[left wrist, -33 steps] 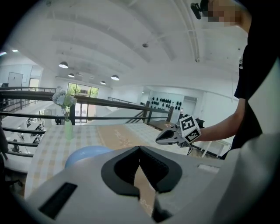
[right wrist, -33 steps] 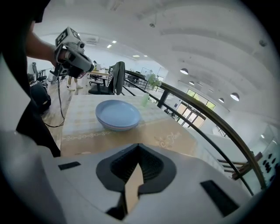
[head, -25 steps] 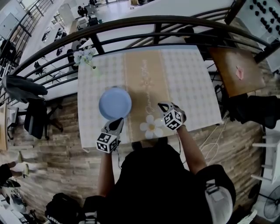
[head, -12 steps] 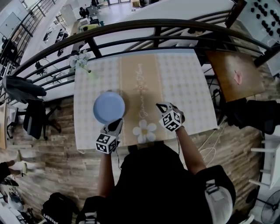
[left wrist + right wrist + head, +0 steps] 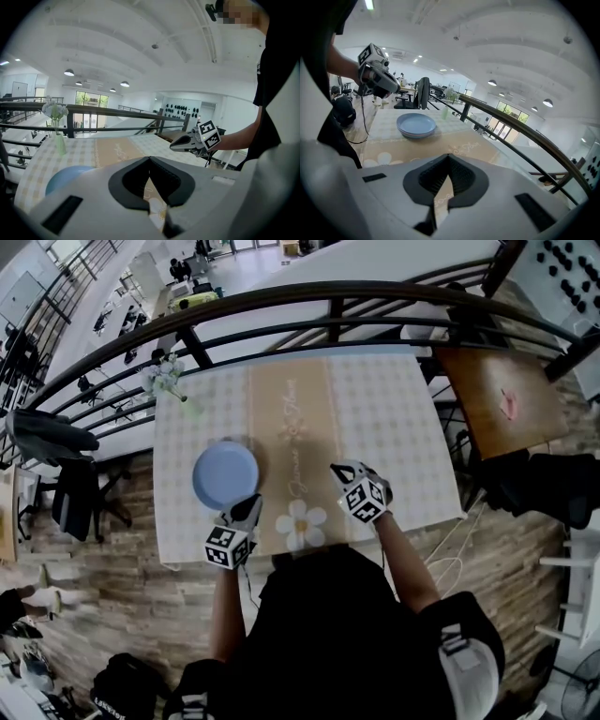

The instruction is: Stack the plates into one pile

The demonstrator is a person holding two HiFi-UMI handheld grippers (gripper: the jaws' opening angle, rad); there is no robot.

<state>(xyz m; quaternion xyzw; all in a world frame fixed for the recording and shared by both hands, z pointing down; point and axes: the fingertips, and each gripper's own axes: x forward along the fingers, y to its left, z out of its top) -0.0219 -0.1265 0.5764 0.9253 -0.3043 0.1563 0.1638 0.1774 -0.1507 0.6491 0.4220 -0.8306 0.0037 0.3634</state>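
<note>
Plates (image 5: 226,474) sit in one blue pile on the left half of the worktop (image 5: 394,427), so I judge the stacking done and should avoid nudging it. My left claw (image 5: 246,510) and right claw (image 5: 341,469) are both closed, holding nothing. Count: one pile, at least two rims showing; one flower vase (image 5: 165,376).

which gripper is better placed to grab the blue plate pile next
Left. The left gripper sits just by the near rim of the blue plate pile, jaws pointing at it. The right gripper is farther off, across the beige runner. Both are shut, empty.
</note>
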